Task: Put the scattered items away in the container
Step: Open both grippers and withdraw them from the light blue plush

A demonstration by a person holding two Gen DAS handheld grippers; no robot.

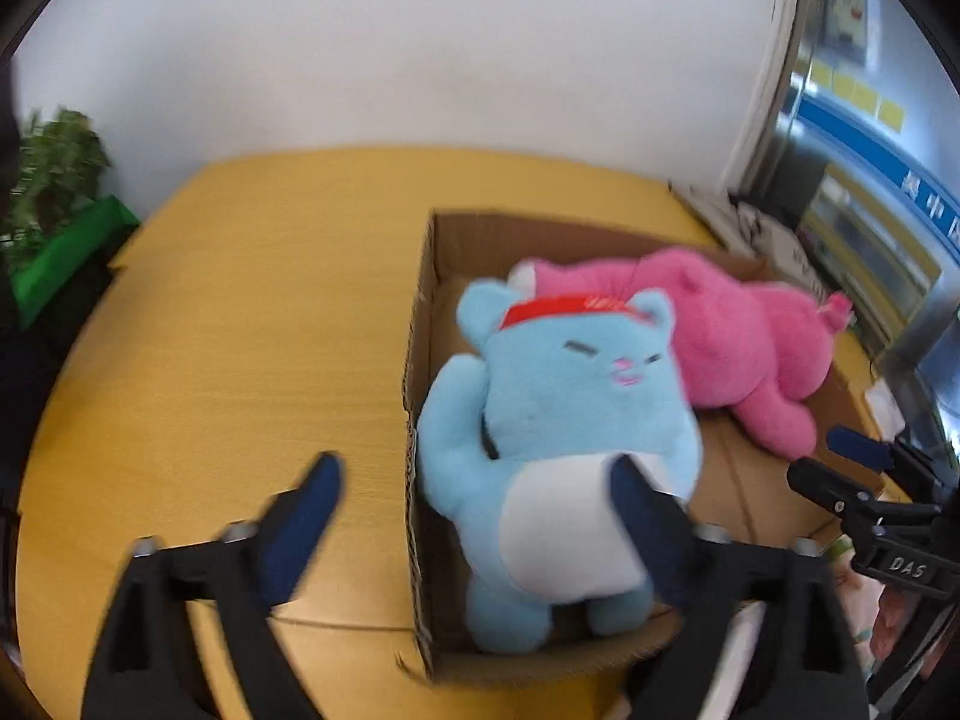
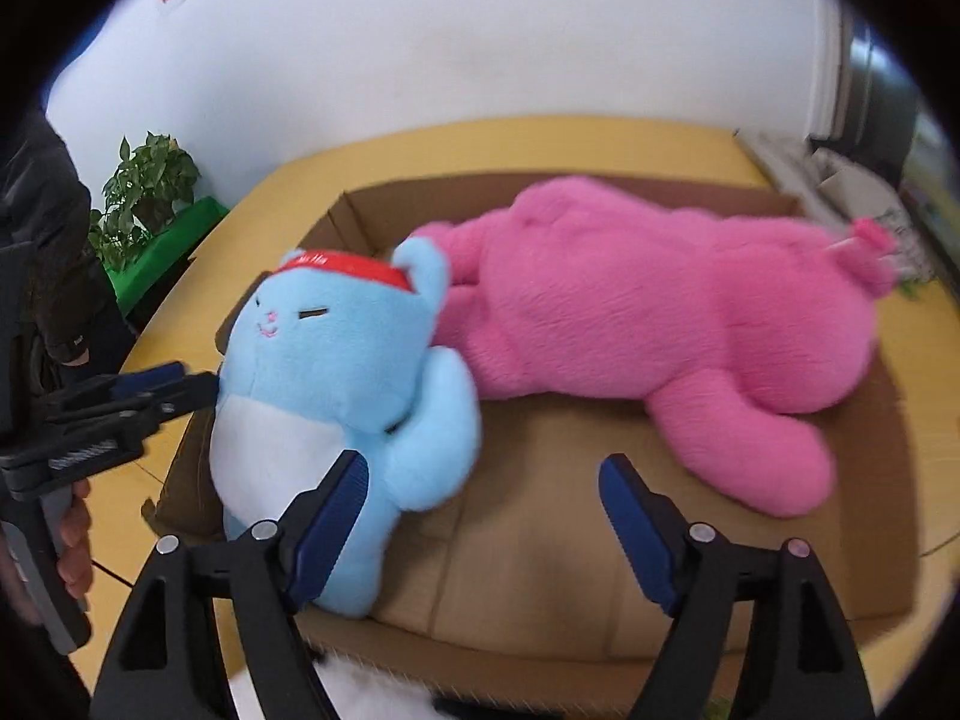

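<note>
Both your left gripper (image 1: 474, 507) and right gripper (image 2: 483, 501) stand released, and the blue plush (image 1: 558, 438) lies inside the cardboard box (image 1: 420, 324) beside the pink plush (image 2: 660, 324). Its side leans at the box's near wall, so pulling away carelessly could snag it and tip it out.

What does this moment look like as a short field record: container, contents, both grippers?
container: open cardboard box on a yellow table
contents: blue plush cat with red headband at one end, pink plush lying beside it
left gripper: open, nothing held, one finger in front of the blue plush's belly
right gripper: open, nothing held, over the box floor
surroundings: potted plant past the table
</note>
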